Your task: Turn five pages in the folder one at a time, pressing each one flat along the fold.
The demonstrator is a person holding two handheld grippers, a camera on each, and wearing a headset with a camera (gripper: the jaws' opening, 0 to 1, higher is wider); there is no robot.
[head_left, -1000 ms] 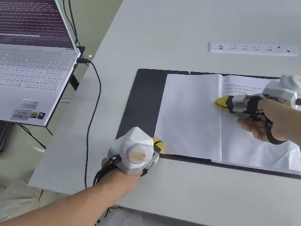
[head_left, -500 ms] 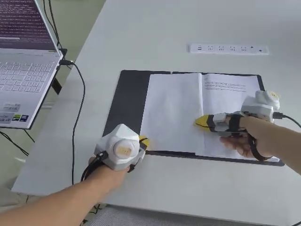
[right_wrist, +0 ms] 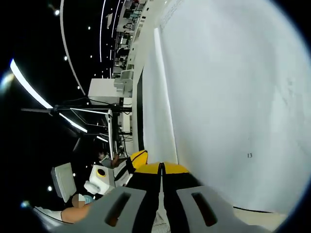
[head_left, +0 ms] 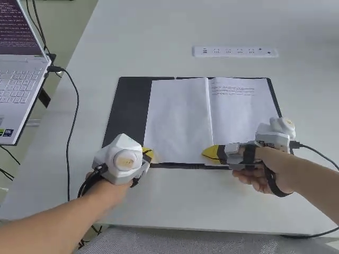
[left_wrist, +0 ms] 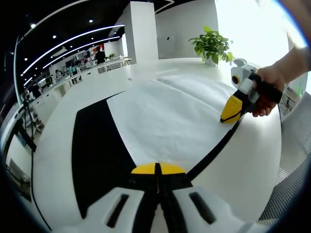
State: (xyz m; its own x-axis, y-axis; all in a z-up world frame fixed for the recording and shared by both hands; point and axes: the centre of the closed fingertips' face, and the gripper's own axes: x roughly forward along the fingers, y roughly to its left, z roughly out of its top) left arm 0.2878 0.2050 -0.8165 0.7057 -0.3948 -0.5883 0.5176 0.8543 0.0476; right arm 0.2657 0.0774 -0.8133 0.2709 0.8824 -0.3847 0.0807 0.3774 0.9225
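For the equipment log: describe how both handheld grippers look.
The left gripper and right gripper match: white faceted housings, black mid-sections, yellow jaws. Each carries a black wrist strap; a black cable trails from the right one. The forearms are sleeveless.

A big white table (head_left: 159,32) fills the middle; an open laptop (head_left: 16,63) sits at ten o'clock, its screen lit with lines of text; a black cable (head_left: 71,121) runs from its side down toward seven o'clock; a white power strip (head_left: 235,51) lies at one o'clock; in the left gripper view, a green plant (left_wrist: 211,46) stands at one o'clock.

Two tools (head_left: 148,154) (head_left: 208,152), one folder (head_left: 129,108), one laptop (head_left: 15,87), one power strip (head_left: 234,51).
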